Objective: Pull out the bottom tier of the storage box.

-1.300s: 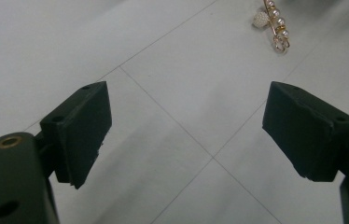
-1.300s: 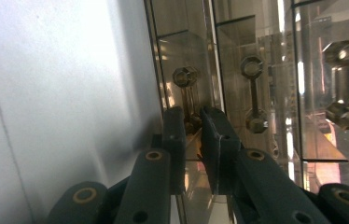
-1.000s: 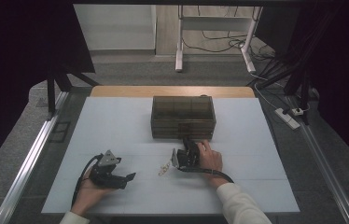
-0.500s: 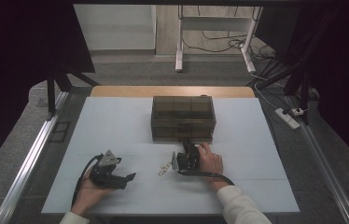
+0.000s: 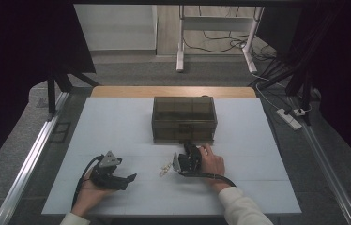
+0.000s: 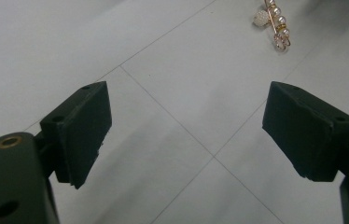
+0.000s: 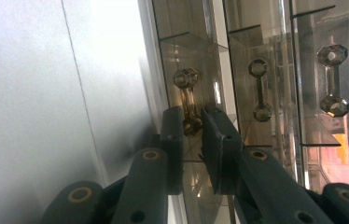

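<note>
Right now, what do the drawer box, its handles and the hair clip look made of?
Drawer box: smoky clear plastic, probably acrylic; glossy, and you can see through its walls. Handles: faceted, translucent amber, likely plastic crystal. Hair clip: gold-toned metal wire with white pearl-like beads, probably faux.

The left gripper (image 5: 131, 177) rested low at the near left, held in the left hand (image 5: 89, 191), its 2 jaws spread wide. The right gripper (image 7: 192, 122), in the right hand (image 5: 212, 161), had its jaws closed on a drawer handle (image 7: 187, 101).
</note>
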`<action>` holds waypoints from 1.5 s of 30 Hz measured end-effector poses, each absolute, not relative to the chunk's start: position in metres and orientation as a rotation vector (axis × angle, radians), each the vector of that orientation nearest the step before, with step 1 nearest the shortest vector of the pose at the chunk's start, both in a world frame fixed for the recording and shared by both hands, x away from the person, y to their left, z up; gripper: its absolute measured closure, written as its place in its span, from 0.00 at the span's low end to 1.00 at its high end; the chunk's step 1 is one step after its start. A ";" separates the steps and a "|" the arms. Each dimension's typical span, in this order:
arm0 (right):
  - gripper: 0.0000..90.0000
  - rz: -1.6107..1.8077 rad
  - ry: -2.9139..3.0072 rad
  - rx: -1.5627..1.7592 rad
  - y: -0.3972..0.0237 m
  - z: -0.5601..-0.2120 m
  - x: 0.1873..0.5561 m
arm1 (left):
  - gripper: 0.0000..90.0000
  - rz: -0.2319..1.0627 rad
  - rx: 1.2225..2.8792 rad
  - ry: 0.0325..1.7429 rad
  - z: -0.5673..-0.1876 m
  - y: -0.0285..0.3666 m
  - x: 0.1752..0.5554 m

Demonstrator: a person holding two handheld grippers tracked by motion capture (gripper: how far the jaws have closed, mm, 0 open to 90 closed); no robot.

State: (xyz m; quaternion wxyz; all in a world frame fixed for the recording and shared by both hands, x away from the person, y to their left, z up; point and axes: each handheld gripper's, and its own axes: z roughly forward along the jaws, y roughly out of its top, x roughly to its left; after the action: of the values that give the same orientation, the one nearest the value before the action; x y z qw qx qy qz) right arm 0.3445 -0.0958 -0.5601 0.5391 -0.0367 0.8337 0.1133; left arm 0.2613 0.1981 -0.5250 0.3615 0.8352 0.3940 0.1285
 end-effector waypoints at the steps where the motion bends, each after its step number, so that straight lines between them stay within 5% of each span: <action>1: 0.85 0.271 1.985 -0.088 -0.096 -0.560 0.345 | 0.17 0.331 2.152 1.015 -0.525 0.198 0.261; 29: 0.57 0.627 2.284 0.143 -0.107 -0.518 0.348 | 0.17 0.334 2.155 1.010 -0.525 0.197 0.262; 45: 0.53 0.813 2.409 0.257 -0.111 -0.504 0.356 | 0.17 0.337 2.147 1.011 -0.524 0.198 0.263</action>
State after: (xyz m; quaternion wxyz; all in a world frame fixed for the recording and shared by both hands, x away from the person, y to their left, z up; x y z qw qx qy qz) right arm 0.3559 -0.1108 -0.5036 0.2891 0.0963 0.9024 0.3047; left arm 0.2634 0.1975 -0.5240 0.3639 0.8342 0.3930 0.1309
